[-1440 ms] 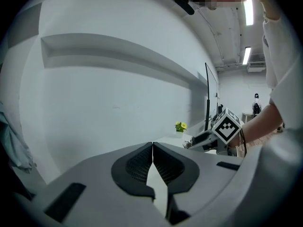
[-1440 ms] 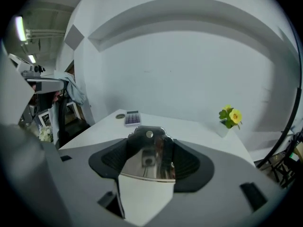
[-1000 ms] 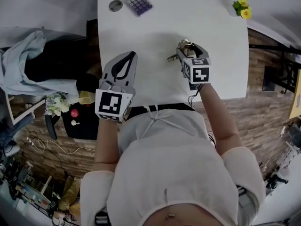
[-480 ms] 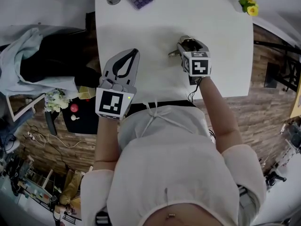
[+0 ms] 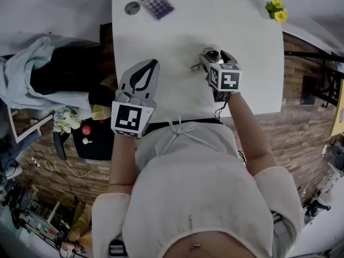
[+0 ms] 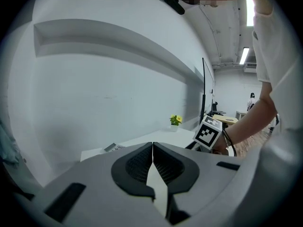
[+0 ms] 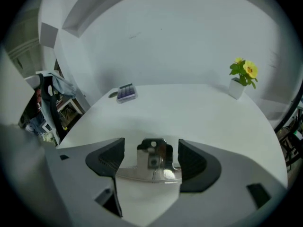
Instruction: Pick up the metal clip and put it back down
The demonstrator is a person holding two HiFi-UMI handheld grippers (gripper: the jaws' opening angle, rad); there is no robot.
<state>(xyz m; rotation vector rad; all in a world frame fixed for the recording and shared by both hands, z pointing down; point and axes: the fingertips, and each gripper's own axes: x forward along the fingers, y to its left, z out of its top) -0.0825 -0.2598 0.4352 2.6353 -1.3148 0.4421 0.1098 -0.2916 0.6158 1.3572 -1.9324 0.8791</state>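
The shiny metal clip [image 7: 152,161] rests on the white table [image 5: 242,36], its handle [image 5: 196,65] sticking out to the left in the head view. My right gripper [image 7: 151,154] straddles it. The jaws are opening, and a gap shows between each dark pad [image 7: 110,159] and the clip. In the head view the right gripper [image 5: 213,55] is over the table's middle. My left gripper [image 5: 152,63] hovers at the near left edge of the table, shut with nothing in it. Its pads meet in a thin line in the left gripper view [image 6: 152,148].
A purple calculator [image 5: 156,2] and a small round grey object [image 5: 132,7] lie at the table's far left corner. A potted yellow flower [image 5: 277,9] stands at the far right corner. Left of the table are a dark chair with a pale cloth [image 5: 27,63] and floor clutter.
The right gripper's jaws have spread off the clip, which now lies on the table between them. The left gripper has barely moved.
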